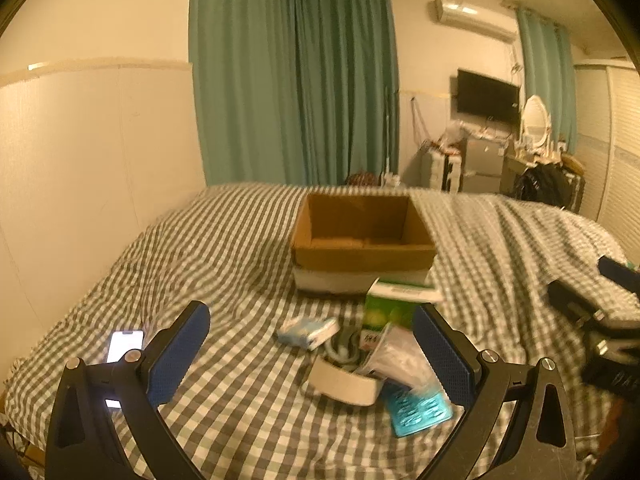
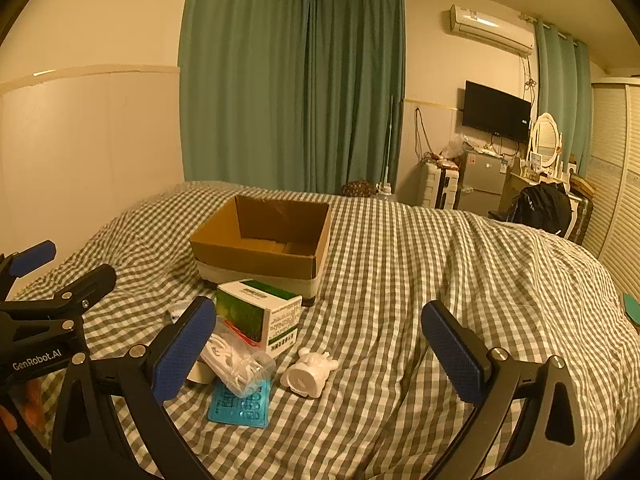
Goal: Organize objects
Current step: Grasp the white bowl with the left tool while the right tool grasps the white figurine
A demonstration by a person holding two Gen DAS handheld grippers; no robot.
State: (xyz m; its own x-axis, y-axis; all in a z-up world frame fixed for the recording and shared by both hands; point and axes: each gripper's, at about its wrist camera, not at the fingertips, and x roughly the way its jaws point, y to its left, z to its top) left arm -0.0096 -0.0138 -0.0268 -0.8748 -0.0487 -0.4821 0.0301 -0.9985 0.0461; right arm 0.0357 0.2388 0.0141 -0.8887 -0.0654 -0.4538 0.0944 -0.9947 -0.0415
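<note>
An open cardboard box (image 1: 362, 236) (image 2: 264, 240) stands on the checked bedspread. In front of it lie a green-and-white carton (image 1: 394, 304) (image 2: 260, 316), a small blue-white packet (image 1: 308, 332), a white tape roll (image 1: 346, 384), a clear bag of white items (image 1: 400, 356) (image 2: 236, 364), a teal blister pack (image 1: 420, 412) (image 2: 242, 402) and a white figurine (image 2: 308, 374). My left gripper (image 1: 312, 352) is open above the pile. My right gripper (image 2: 320, 344) is open just behind the figurine.
A lit phone (image 1: 124, 346) lies on the bed at the left. The checked bedspread (image 2: 460, 280) stretches right. Teal curtains (image 2: 292, 88), a TV (image 2: 496, 112), a small fridge (image 2: 482, 180) and a dresser stand beyond the bed. A wall runs along the left side.
</note>
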